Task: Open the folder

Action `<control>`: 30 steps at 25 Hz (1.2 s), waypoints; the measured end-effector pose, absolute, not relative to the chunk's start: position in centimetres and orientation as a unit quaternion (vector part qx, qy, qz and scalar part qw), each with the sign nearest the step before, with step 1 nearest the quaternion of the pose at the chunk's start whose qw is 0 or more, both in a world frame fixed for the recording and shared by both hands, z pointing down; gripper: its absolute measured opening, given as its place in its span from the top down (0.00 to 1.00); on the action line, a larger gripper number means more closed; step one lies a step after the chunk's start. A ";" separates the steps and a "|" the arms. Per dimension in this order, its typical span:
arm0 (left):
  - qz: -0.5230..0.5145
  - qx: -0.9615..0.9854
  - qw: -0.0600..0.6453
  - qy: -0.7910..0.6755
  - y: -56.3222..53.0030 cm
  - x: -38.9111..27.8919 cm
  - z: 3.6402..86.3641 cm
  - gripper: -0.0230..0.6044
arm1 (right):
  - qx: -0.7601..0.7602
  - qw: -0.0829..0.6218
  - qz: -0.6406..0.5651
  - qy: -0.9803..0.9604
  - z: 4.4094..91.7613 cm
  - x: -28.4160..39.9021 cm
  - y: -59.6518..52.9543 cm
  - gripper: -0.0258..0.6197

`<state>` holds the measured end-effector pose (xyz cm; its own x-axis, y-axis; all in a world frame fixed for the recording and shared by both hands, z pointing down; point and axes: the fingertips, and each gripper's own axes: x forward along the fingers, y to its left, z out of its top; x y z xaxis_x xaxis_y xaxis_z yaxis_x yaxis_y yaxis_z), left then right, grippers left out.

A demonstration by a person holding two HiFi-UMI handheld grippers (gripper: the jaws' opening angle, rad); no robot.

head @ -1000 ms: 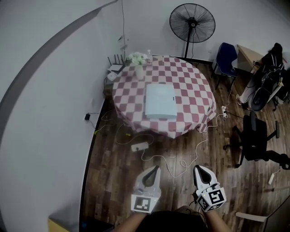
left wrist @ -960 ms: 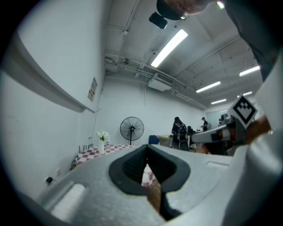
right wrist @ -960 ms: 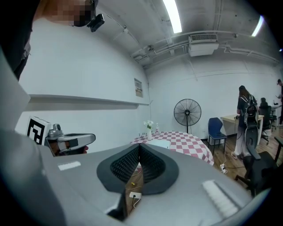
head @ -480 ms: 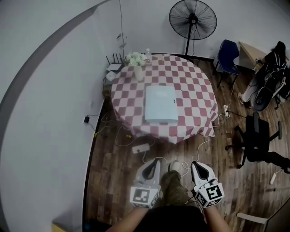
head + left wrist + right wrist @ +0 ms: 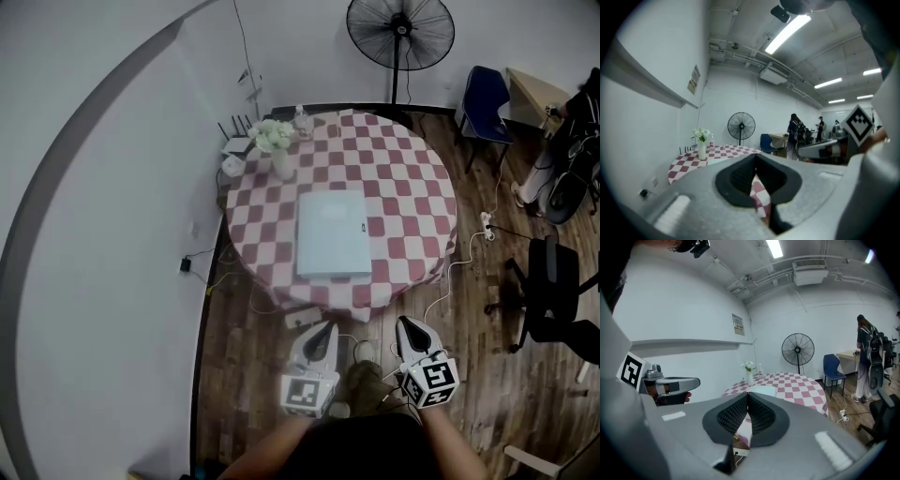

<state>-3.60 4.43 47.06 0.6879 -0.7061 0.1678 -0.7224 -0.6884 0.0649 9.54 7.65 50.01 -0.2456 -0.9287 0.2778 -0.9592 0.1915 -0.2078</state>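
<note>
A pale blue folder (image 5: 333, 234) lies closed and flat on the round table (image 5: 412, 202), which has a red and white checked cloth. Both grippers are short of the table's near edge, over the wooden floor. My left gripper (image 5: 324, 326) is shut with nothing in it, and so is my right gripper (image 5: 405, 324). In the right gripper view the shut jaws (image 5: 748, 394) point at the folder (image 5: 762, 390). In the left gripper view the shut jaws (image 5: 755, 161) point at the table's cloth (image 5: 726, 152).
A vase of white flowers (image 5: 279, 150) and a small bottle (image 5: 301, 120) stand at the table's far left. A power strip (image 5: 305, 317) and cables lie on the floor under the near edge. A fan (image 5: 400, 33), a blue chair (image 5: 487, 98) and a black office chair (image 5: 553, 300) stand behind and to the right.
Both grippers have moved forward together toward the table, which now lies much closer to their tips. Their jaws have stayed shut.
</note>
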 end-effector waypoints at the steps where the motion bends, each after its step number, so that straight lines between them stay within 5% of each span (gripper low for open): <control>1: 0.073 0.917 0.066 -0.386 3.3 -2.5 47.7 0.96 | 0.611 0.047 0.178 -0.770 50.8 10.3 6.3 0.96; 18: 0.248 0.900 0.067 -0.352 -11.7 6.7 63.4 0.95 | 0.532 0.110 0.332 -0.771 69.0 13.9 -10.6 0.88; 30: 0.326 0.893 0.080 -0.300 -14.6 8.2 71.1 0.84 | 0.509 0.143 0.407 -0.745 76.0 12.4 -15.7 0.87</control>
<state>8.23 -14.65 71.07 0.6082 -0.4830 0.6299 -0.5878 -0.8074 -0.0515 12.43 -15.66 76.04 -0.4406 -0.6423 0.6272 -0.8750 0.1510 -0.4600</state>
